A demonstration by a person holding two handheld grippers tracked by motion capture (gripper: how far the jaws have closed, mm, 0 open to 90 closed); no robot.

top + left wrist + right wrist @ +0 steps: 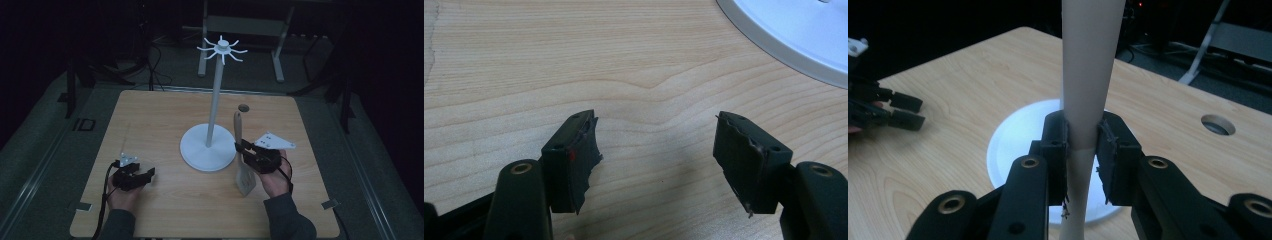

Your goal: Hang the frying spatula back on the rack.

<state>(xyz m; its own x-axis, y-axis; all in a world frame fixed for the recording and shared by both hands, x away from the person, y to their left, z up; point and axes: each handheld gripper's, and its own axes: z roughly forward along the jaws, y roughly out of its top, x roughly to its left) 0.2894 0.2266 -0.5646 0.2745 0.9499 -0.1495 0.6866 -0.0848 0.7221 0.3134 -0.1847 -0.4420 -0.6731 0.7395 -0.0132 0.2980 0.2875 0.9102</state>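
A pale spatula (238,131) lies along the right side of the white stand's round base (200,155), its flat blade (245,182) nearest the person. My right gripper (243,150) is shut on its handle near the blade. In the right gripper view the black jaws (1082,131) press on the handle (1091,60) from both sides. The stand's thin pole (215,100) carries a ring of curved hooks (221,49) at its top. My left gripper (150,175) rests low at the front left of the table with its jaws open (656,135) over bare wood.
The wooden table (150,115) has a small round hole (244,107) at its back right. The stand's base edge (794,40) lies ahead and to the right of the left jaws. Dark floor, cables and a metal frame (245,25) surround the table.
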